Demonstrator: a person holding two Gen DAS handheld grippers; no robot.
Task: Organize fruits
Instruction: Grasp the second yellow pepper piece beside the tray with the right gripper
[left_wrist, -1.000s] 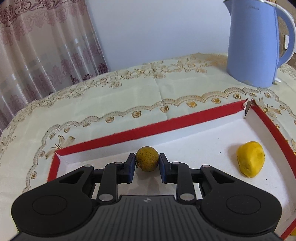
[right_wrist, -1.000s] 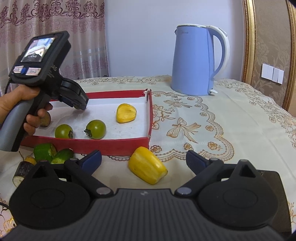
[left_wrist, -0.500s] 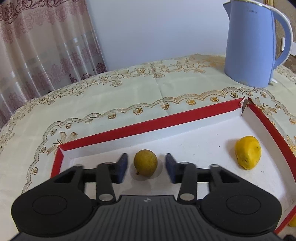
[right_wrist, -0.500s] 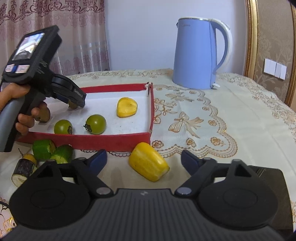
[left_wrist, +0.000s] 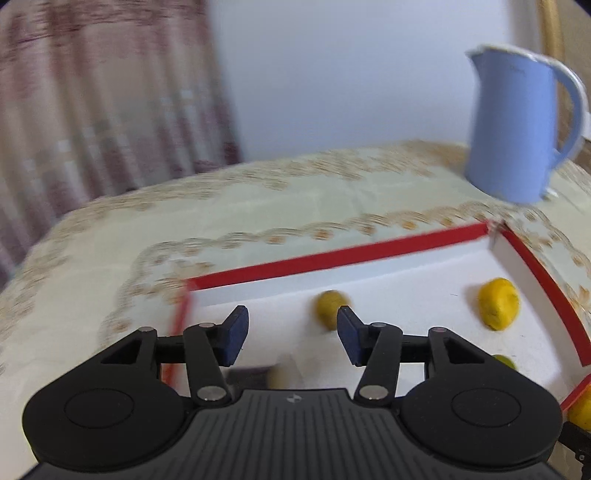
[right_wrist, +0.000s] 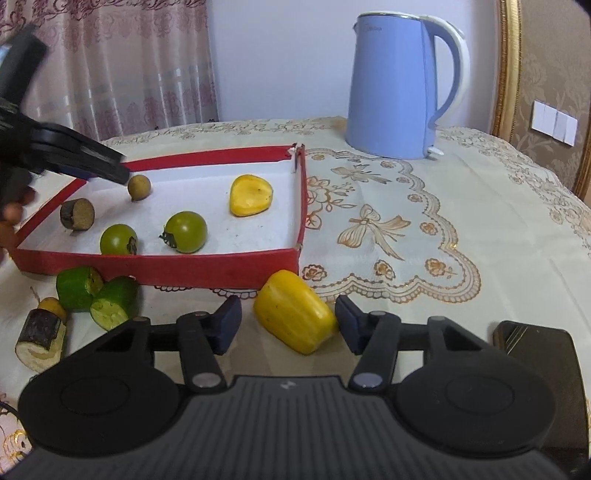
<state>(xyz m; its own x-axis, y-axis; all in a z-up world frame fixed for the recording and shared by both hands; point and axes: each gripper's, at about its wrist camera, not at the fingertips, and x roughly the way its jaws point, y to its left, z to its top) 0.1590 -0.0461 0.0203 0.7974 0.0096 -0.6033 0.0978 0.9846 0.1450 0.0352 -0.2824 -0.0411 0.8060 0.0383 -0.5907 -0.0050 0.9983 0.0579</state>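
Right now my right gripper (right_wrist: 288, 319) sits low in the centre of its view with the yellow pepper piece (right_wrist: 293, 312) between its jaws, which are closing; the right pad (right_wrist: 345, 319) looks to be touching it, the left pad stands clear. My left gripper (left_wrist: 290, 334) is released and empty, its blurred view looking across the red tray (left_wrist: 332, 256). A small brownish-yellow round fruit (right_wrist: 139, 187) lies loose in the tray's upper left, just beyond that gripper's tip. Two green tomatoes (right_wrist: 185, 232) and a yellow wedge (right_wrist: 250, 194) also rest inside. Cut green pieces (right_wrist: 96, 297) lie on the tablecloth (right_wrist: 461, 221) at lower left.
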